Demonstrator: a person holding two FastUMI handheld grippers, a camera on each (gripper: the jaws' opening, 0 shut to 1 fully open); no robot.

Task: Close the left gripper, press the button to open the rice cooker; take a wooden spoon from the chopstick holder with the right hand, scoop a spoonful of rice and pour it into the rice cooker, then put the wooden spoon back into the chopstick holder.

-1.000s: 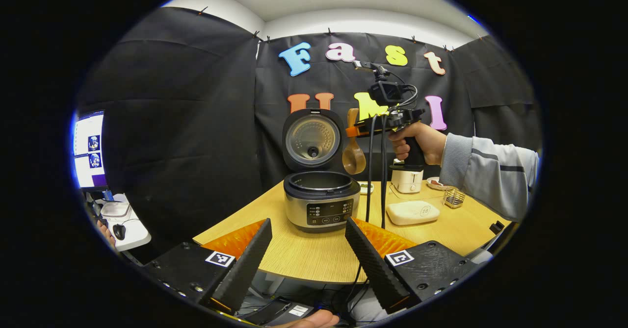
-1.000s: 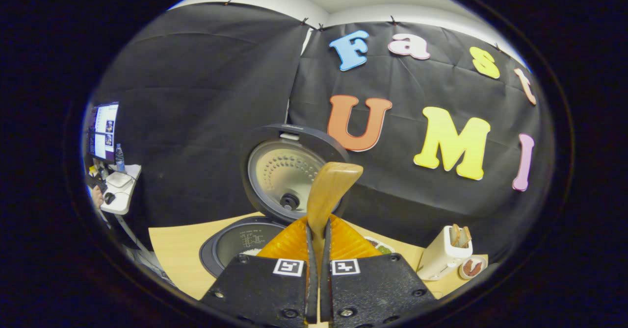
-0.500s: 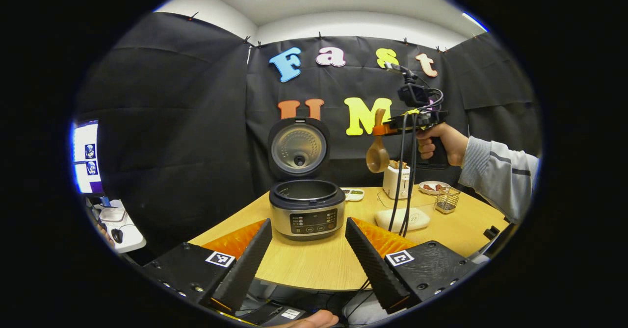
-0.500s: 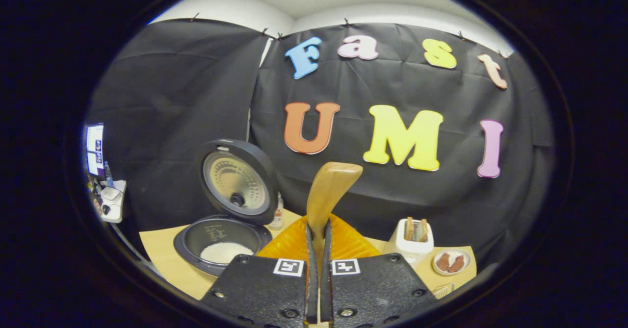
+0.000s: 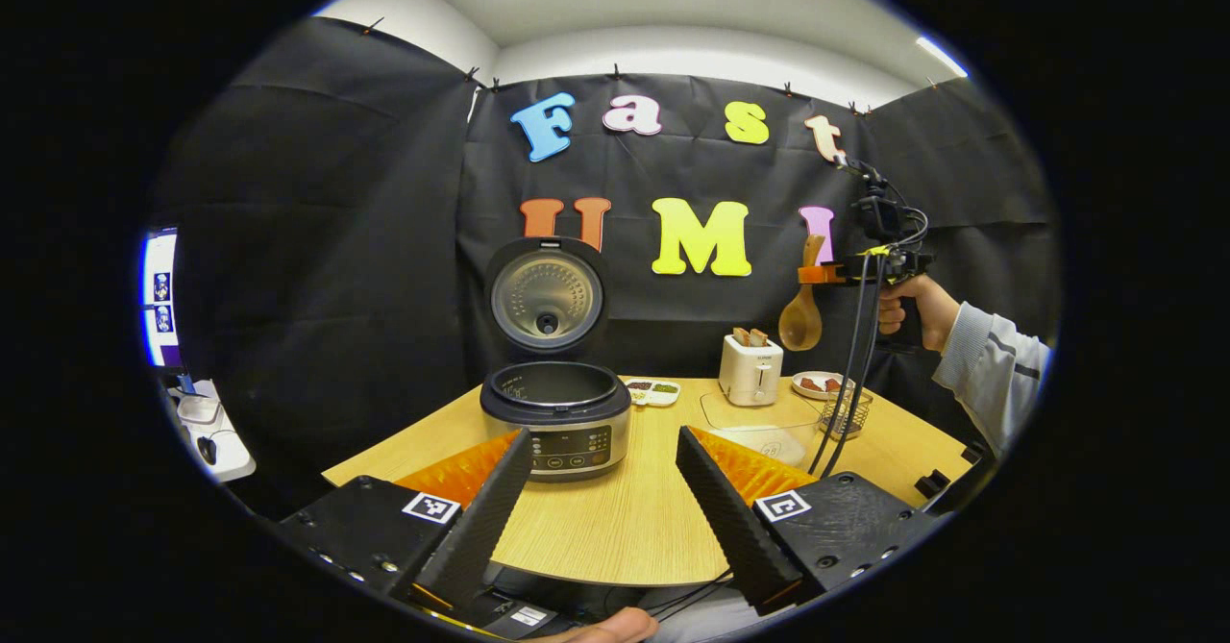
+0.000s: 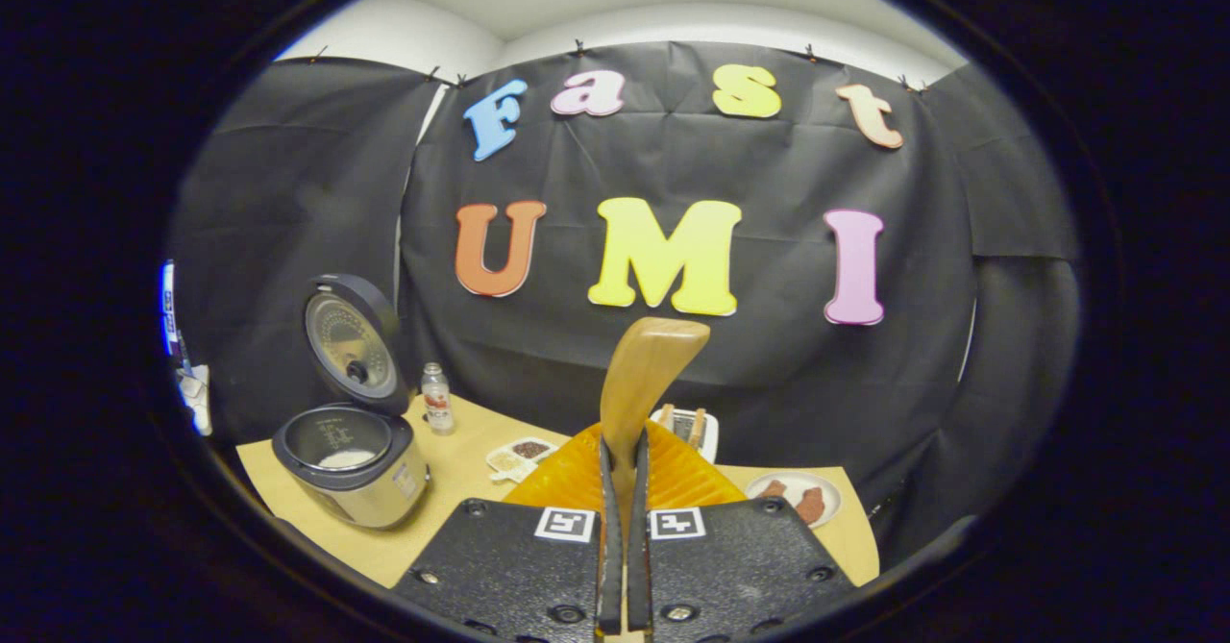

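Counting from largest to smallest, I see one counter (image 5: 615,518), one rice cooker (image 5: 555,417), one toaster (image 5: 750,370), one clear container (image 5: 759,422), one wire chopstick holder (image 5: 838,416), one wooden spoon (image 5: 802,311), one small bottle (image 6: 437,401) and two small dishes of food.

The rice cooker stands on the counter with its lid (image 5: 546,295) raised upright; in the right gripper view I see white rice at the bottom of its pot. The divided dish (image 5: 653,391) lies just behind it, and the plate (image 5: 817,384) lies beside the toaster.

My left tool (image 5: 603,494) has its jaws set wide apart, with nothing between them; the rice cooker sits beyond the gap, toward the left finger.

My right tool (image 6: 623,518) has its jaws narrow, clamped on the spoon handle. In the left gripper view I see this tool held high at the right, well apart from the rice cooker, with the spoon bowl hanging downward above the toaster and plate area.

The spoon bowl is cut off in the right gripper view by the tool body. The chopstick holder is partly hidden behind hanging cables (image 5: 850,374). I cannot tell what the clear container holds.
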